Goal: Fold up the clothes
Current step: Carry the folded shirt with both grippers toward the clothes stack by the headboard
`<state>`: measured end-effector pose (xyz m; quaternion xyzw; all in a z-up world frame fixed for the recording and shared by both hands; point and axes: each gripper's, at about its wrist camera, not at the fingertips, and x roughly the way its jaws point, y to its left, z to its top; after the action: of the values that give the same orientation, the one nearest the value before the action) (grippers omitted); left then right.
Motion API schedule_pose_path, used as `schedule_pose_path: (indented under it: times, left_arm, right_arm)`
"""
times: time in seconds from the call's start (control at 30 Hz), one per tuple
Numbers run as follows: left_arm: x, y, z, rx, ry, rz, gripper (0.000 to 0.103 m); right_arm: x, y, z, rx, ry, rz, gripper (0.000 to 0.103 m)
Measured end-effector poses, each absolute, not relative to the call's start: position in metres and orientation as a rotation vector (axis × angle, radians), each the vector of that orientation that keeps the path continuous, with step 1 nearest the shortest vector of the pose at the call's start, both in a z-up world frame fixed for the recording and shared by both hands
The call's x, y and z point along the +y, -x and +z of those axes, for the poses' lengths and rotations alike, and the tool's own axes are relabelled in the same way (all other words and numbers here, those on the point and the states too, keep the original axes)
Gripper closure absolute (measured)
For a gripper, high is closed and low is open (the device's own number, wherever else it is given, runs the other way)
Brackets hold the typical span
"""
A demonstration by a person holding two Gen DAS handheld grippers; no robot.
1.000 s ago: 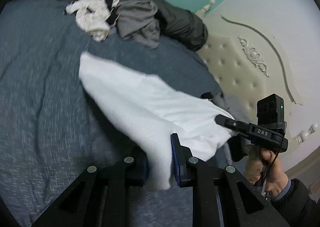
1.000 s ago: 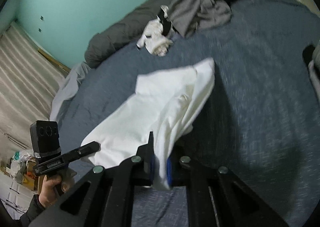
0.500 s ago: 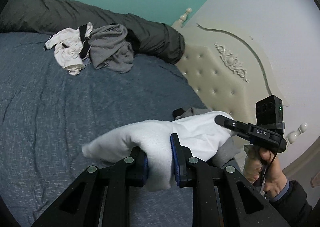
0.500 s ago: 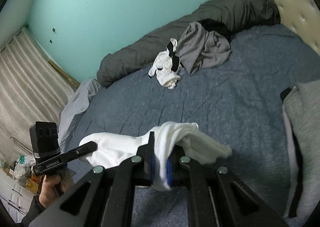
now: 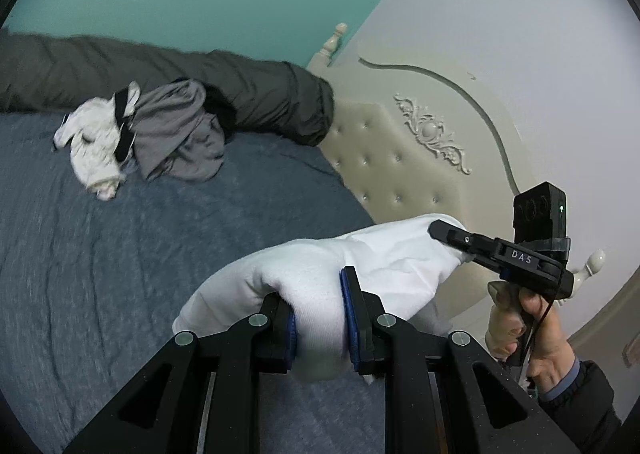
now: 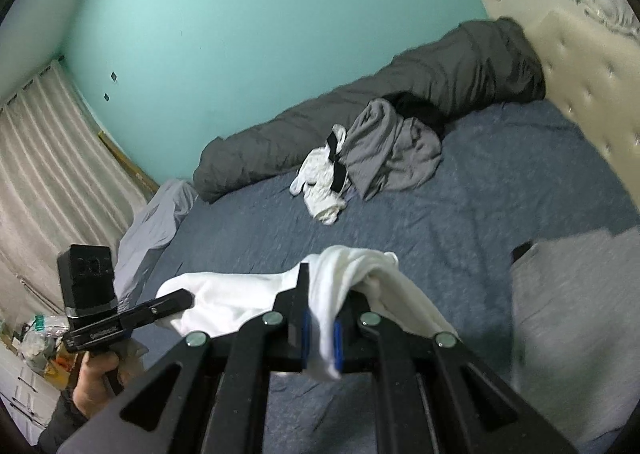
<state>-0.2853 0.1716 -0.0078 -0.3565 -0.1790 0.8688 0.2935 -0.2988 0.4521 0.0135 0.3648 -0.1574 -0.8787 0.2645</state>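
Observation:
A white garment (image 5: 320, 286) hangs bunched between both grippers above the blue bed (image 5: 120, 254). My left gripper (image 5: 318, 318) is shut on one bunched end of it. My right gripper (image 6: 322, 338) is shut on the other end (image 6: 324, 302). In the left wrist view the right gripper (image 5: 492, 250) grips the cloth at the right. In the right wrist view the left gripper (image 6: 132, 318) grips it at the lower left.
A crumpled grey garment (image 5: 176, 133) and a white one (image 5: 92, 141) lie at the far side of the bed by a dark rolled duvet (image 5: 240, 93). A folded grey garment (image 6: 572, 314) lies at the right. The cream headboard (image 5: 400, 149) stands on the right.
The white garment was spread out and hanging down to the bed. Both grippers have lifted and swung it toward the headboard, and it is now gathered into a short bundle between them.

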Motion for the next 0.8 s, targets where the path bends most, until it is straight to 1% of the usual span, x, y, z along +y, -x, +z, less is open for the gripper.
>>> schedule_pose_path:
  times: [0.4, 0.7, 0.8]
  left_arm:
    - [0.267, 0.365, 0.047, -0.436, 0.889, 2.29, 0.082]
    - [0.37, 0.424, 0.057, -0.366, 0.855, 2.264, 0.082]
    - [0.406, 0.433, 0.049, -0.35, 0.844, 2.248, 0.082]
  right_arm:
    - [0.539, 0.369, 0.073, -0.408, -0.906, -2.493, 0.095]
    - [0.627, 0.421, 0.097, -0.427, -0.85, -2.623, 0.096]
    - [0.654, 0.427, 0.103, -0.381, -0.832, -2.691, 0.096]
